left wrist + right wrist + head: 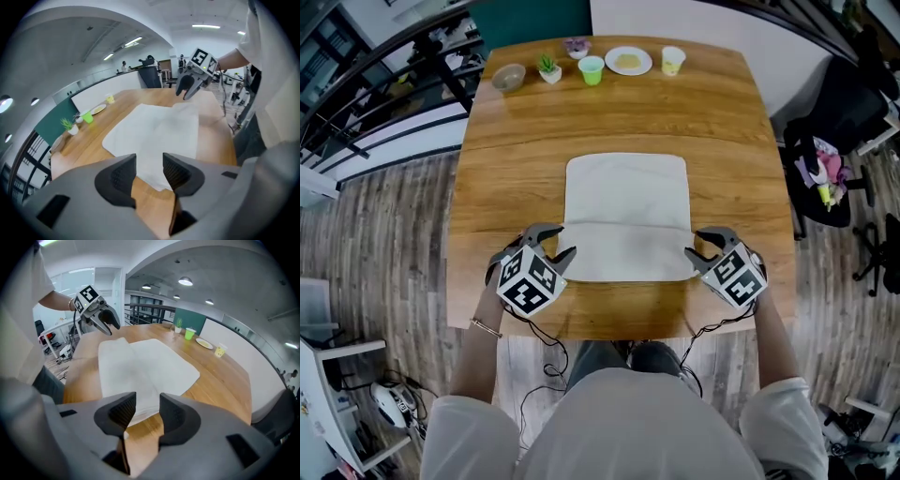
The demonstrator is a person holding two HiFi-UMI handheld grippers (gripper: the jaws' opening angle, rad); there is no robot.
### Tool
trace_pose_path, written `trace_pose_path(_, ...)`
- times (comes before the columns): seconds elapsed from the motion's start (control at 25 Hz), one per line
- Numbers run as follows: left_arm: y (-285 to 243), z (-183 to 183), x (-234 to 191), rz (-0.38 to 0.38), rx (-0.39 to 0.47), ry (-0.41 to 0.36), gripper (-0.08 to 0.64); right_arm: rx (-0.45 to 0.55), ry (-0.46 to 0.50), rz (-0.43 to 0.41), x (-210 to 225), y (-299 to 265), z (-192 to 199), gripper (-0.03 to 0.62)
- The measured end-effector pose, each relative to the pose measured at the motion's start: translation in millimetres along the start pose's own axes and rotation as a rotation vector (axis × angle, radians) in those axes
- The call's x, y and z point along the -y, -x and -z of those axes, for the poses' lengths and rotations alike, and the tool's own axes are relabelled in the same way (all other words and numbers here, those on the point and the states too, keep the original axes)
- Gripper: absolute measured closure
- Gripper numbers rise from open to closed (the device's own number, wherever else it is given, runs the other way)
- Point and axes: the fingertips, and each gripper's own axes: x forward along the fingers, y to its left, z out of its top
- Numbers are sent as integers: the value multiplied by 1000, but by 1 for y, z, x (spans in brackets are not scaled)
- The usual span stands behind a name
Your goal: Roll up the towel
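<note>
- The white towel [626, 202] lies flat in the middle of the wooden table [712, 112], square to the person. Its near edge runs parallel to the table's front edge, so the roll can travel straight away from the body.
- A crease crosses the towel a little way in from the near edge. The strip on the near side looks like a first turn already laid over, though the head view is too soft to be sure it is doubled cloth.
- The left gripper [551, 251] sits at the near left corner and the right gripper [701, 251] at the near right corner. They are level with each other, probably so both ends of the roll stay even.
- Both grippers point steeply down at the cloth.
- In each gripper's own view the jaws stand part-way apart with nothing pinched. The towel's corner lies just beyond and beneath the pads, and bare wood shows through the gap.
- My judgement is that neither gripper has a hold now, and the next move calls for a fresh pinch on the folded edge at both corners.
- A bowl [508, 76], potted plant [548, 67], green cup [592, 69], plate [628, 60] and pale yellow cup [673, 59] line the far edge. They are well apart from the towel and out of the roll's path.
</note>
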Motion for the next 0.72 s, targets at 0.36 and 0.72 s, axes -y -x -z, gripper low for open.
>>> trace_pose_path(0.36, -15, 36, 97, 202, -156, -158, 377, -126, 305, -187, -96, -9, 33, 435)
trace_pose_path(0.72, -43, 55, 91, 192, -241, -203, 407, -194, 355, -172, -92, -38, 49, 472)
